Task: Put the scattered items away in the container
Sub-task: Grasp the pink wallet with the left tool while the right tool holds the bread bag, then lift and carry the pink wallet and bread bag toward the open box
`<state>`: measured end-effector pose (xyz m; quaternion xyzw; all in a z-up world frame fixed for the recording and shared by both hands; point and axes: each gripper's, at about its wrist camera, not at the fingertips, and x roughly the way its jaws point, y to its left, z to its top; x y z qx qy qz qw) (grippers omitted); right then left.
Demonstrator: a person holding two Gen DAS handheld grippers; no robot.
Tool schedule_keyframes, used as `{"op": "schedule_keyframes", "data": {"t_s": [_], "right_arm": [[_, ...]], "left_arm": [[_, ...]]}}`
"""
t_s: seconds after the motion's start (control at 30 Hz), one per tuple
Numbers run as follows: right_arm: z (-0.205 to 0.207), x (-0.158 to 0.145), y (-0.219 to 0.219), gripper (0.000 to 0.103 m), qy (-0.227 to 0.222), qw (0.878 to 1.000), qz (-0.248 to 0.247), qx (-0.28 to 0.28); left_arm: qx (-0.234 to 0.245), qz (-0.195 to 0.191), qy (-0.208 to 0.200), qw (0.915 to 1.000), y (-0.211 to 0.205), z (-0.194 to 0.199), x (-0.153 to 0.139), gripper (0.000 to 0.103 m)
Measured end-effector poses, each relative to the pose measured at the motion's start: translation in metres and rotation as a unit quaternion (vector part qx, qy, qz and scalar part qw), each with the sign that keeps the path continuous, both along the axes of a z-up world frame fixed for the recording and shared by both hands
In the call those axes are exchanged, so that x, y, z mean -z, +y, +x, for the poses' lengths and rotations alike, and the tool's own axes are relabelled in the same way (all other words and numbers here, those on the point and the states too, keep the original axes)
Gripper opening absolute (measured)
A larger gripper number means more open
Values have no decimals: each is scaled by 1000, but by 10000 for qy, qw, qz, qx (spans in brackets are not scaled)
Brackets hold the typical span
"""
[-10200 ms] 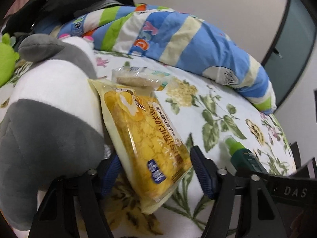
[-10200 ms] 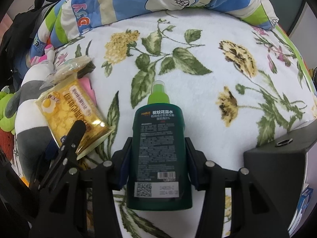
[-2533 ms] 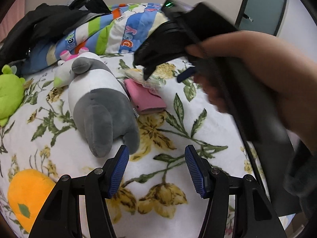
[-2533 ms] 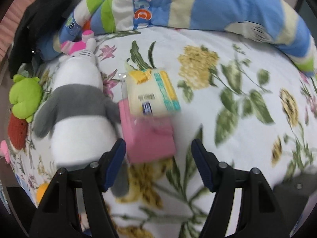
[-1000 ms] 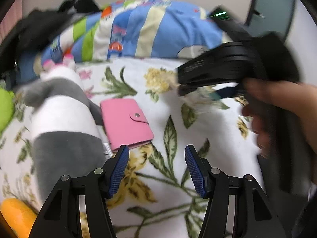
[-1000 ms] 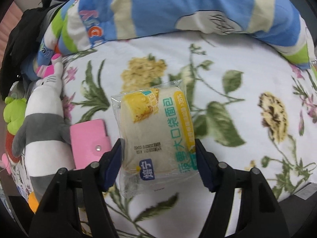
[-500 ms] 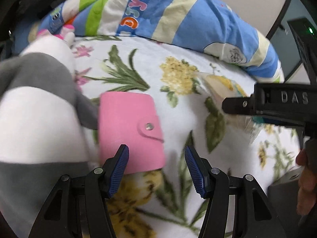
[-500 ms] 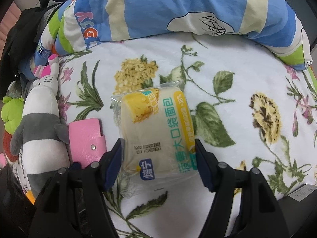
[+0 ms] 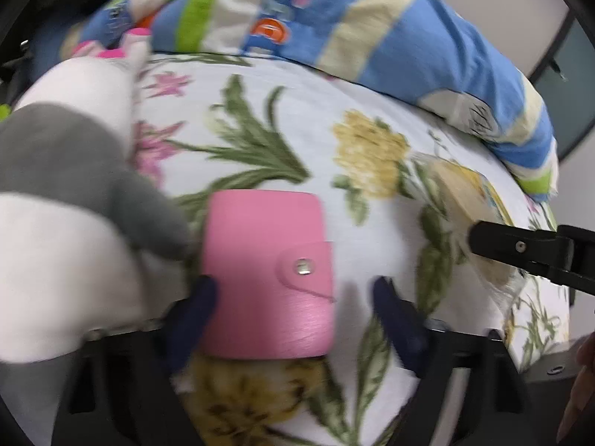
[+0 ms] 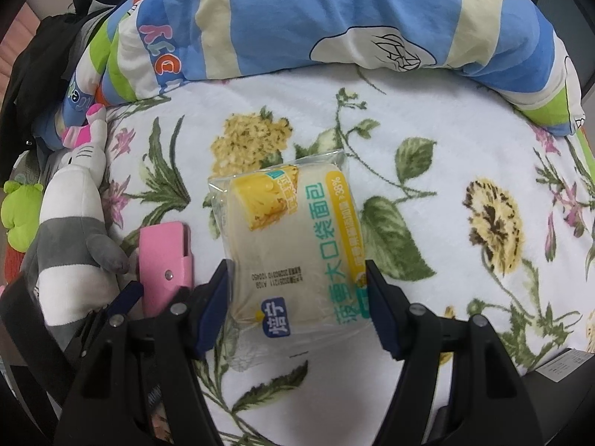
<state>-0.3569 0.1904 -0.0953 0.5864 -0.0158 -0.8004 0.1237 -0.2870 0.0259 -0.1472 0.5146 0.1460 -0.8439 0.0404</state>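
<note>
A pink snap wallet [image 9: 267,275] lies on the floral blanket, between the open blue fingers of my left gripper [image 9: 293,297]; its left edge is by the left pad, with a gap to the right pad. It also shows in the right wrist view [image 10: 163,260]. My right gripper [image 10: 297,293] has its pads against both sides of a packaged bread bun [image 10: 293,249] with yellow and green print. The bun and the right gripper's arm show at the right of the left wrist view [image 9: 468,200]. No container is in view.
A grey and white plush toy [image 9: 67,215] lies against the wallet's left side, also seen in the right wrist view [image 10: 70,238]. A blue striped quilt [image 10: 334,22] is piled along the far side. A green plush [image 10: 18,208] sits at far left.
My left gripper has moved forward until the pink wallet sits between its fingers. My right gripper has kept the bread bun and shifted little.
</note>
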Motion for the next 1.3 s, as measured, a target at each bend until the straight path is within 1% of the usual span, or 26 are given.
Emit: {"op": "schedule_keyframes", "data": {"t_s": [0.03,0.13,0.27,0.33,0.4,0.47,0.57,0.67,0.73,0.83,0.9,0.93,0.97,1.0,1.03,1.07,1.2,1.3], "right_arm": [[0,-1,0,67,6,10000,3,15],[0,-3,-2,67,23,10000,24,9],[0,-3,-3,67,31,10000,21,17],[0,-4,-3,67,38,10000,7,37],[0,-5,-1,67,54,10000,-1,65],[-1,-6,2,67,54,9999,-31,93],[-2,-7,4,67,61,9999,-37,106],[-3,-7,5,67,71,9999,-54,121],[-4,-8,6,67,80,9999,-57,115],[-5,-11,7,67,103,9998,-67,133],[-5,-13,9,67,120,9998,-70,144],[-4,-14,10,67,128,9998,-71,147],[-4,-14,11,67,133,9998,-68,148],[-3,-15,13,67,139,9998,-63,156],[-3,-15,14,67,145,9997,-61,171],[-3,-16,16,67,150,9997,-68,188],[-1,-18,19,67,161,9996,-94,220],[-1,-18,20,67,163,9996,-107,227]], "left_arm": [[64,9,-24,10000,4,-2,2,101],[230,-12,-62,9997,11,-10,5,102],[233,-15,-6,9997,17,-12,3,102],[324,9,-9,9995,21,-14,3,102],[380,-91,-92,9992,25,-17,3,102],[333,-171,-230,9990,23,-20,2,102],[9,-180,-461,9988,10,-24,5,102],[-146,-176,-707,9972,6,-31,13,102],[-24,-39,-863,9963,11,-38,19,102],[-77,-172,-933,9955,18,-43,23,102],[19,-341,-890,9954,22,-44,27,102],[34,-408,-828,9957,22,-43,27,101],[-8,-476,-741,9961,21,-39,27,95],[-59,-503,-709,9962,20,-38,26,92],[-108,-526,-691,9962,19,-36,24,85],[-150,-525,-675,9962,17,-35,22,81],[-85,-484,-703,9963,16,-34,22,80],[-88,-620,-690,9956,20,-31,19,79]]}}
